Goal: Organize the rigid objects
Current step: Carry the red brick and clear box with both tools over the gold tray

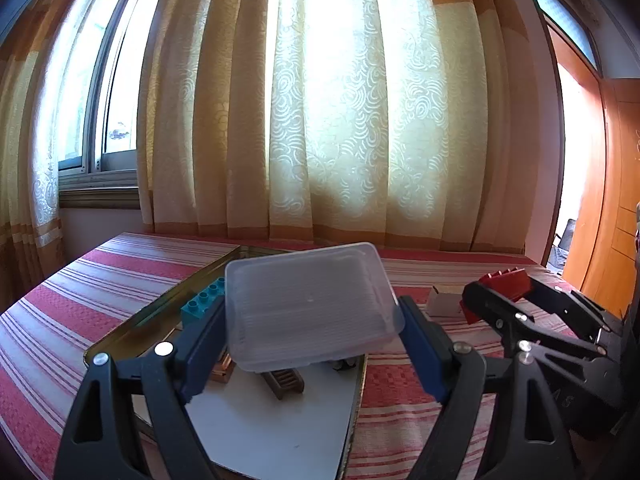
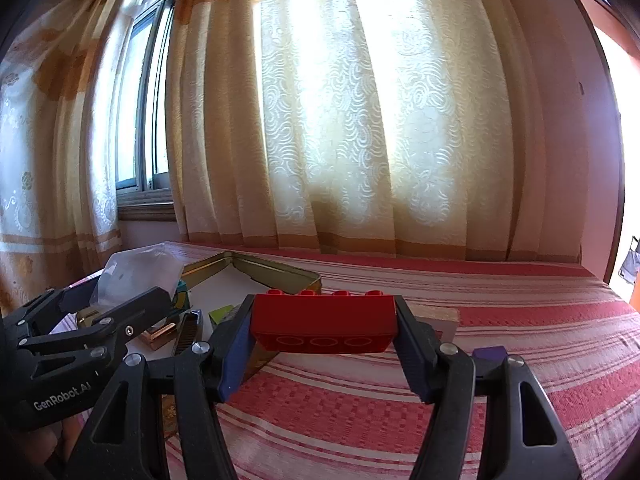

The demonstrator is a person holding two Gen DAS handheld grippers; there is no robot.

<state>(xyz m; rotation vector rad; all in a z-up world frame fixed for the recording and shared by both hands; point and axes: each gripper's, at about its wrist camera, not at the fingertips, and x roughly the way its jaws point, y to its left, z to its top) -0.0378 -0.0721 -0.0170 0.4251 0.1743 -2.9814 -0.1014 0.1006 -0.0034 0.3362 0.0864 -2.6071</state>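
My left gripper [image 1: 312, 332] is shut on a clear plastic box [image 1: 308, 304] and holds it above a gold metal tray [image 1: 120, 340]. The tray holds a teal brick [image 1: 200, 304], a copper block [image 1: 222, 372] and a brown comb-like piece [image 1: 284, 382] on a white liner. My right gripper [image 2: 324, 340] is shut on a red brick [image 2: 324, 322], held above the striped cloth to the right of the tray [image 2: 276, 272]. The right gripper with its red brick [image 1: 506, 280] also shows in the left wrist view. The left gripper with the box [image 2: 136, 272] shows in the right wrist view.
A red-and-white striped cloth [image 2: 480, 320] covers the table. A small grey-white block [image 1: 444, 304] lies on it behind the red brick, and a purple block [image 2: 490, 352] sits by my right fingers. Curtains and a window stand behind the table.
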